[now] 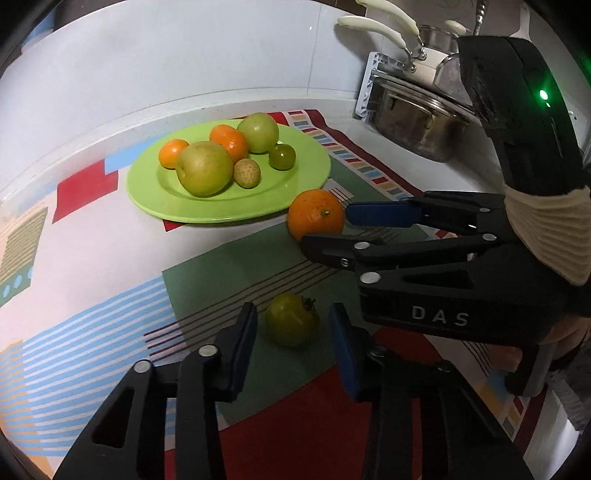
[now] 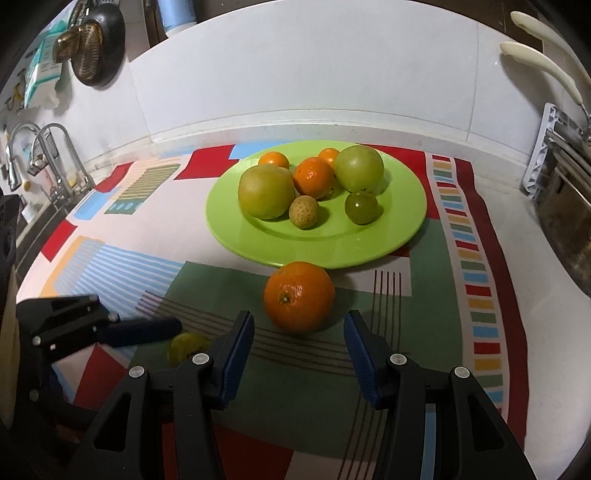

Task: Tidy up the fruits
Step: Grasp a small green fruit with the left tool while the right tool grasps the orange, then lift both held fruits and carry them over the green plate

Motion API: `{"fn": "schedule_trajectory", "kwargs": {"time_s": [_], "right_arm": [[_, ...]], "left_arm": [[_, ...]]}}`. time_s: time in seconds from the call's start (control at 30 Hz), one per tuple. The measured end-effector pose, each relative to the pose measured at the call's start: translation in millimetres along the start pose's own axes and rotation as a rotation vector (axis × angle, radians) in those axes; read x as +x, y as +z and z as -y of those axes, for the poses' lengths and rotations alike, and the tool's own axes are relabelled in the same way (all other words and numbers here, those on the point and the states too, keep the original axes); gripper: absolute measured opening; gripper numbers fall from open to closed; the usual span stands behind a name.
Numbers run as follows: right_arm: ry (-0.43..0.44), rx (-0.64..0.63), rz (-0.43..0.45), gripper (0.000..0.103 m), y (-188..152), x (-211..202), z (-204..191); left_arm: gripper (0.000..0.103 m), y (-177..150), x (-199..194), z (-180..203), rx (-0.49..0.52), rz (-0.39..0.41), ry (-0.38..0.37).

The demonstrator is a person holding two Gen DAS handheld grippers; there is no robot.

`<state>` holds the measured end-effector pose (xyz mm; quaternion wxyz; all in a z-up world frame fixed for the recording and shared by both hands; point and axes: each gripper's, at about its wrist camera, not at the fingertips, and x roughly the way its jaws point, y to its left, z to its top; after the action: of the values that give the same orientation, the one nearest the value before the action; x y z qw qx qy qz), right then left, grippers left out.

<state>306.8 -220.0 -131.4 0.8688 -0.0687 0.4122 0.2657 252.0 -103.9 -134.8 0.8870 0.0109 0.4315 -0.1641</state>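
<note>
A small green tomato (image 1: 291, 319) lies on the patterned cloth between the blue pads of my left gripper (image 1: 292, 330), with a narrow gap showing on each side, so the jaws stand open around it. A large orange (image 2: 299, 295) rests just in front of the green plate (image 2: 332, 254). My right gripper (image 2: 299, 332) is open, with its fingertips flanking the orange's near side without touching. The left wrist view shows the right gripper (image 1: 325, 230) coming in from the right beside the orange (image 1: 314, 212). The plate (image 1: 155, 199) holds several fruits: tomatoes, mandarins and a small speckled one.
The patterned cloth (image 1: 92, 258) covers the counter. A steel pot (image 1: 413, 122) and white-handled utensils (image 1: 373, 26) stand at the back right. Taps (image 2: 55, 155) and a sink edge are at the far left. A tiled wall closes the back. A cream sleeve (image 1: 554, 229) shows behind the right gripper.
</note>
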Motion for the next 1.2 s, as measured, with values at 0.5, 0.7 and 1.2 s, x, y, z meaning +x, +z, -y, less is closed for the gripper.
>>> {"fn": "schedule_trajectory", "kwargs": {"time_s": [0.5,0.7,1.2], "right_arm": [[-0.011,0.037,0.005,0.042,6,15,-1],[-0.010,0.047,0.013,0.042,4,9,-4],[-0.074,0.098,0.080,0.042,-2,-51,-28]], "left_arm": [[0.029,5,-9,-21,-0.042,0.025,0.040],[0.029,4,-18,-21,-0.030,0.045,0.053],[0.029,5,-71,-19,0.013,0.131,0.041]]}}
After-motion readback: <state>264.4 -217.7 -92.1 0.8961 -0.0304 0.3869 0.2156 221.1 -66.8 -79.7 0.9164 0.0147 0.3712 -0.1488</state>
